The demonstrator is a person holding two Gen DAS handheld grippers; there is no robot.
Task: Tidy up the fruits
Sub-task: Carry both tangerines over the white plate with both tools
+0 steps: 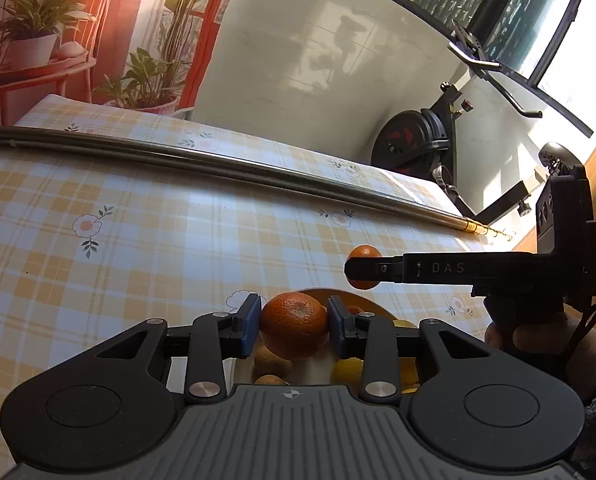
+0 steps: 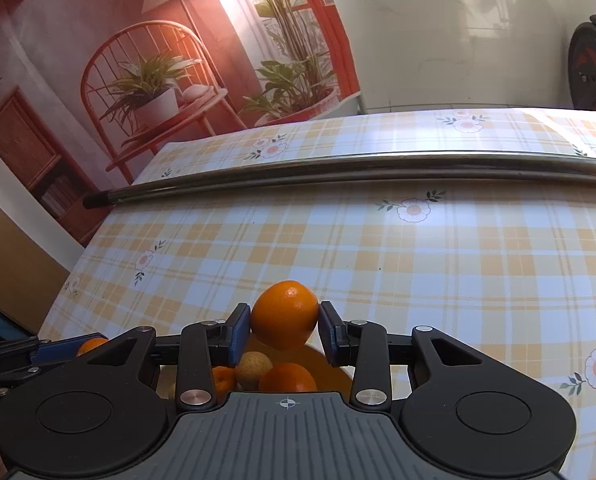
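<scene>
While the left gripper pinches a dark orange, the right gripper pinches a bright orange. Both hang over a bowl of fruit.

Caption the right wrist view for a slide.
Right gripper holds an orange above a bowl of fruit on a checked tablecloth.

Checked tablecloth (floral), metal pole, fruit bowl.
</scene>
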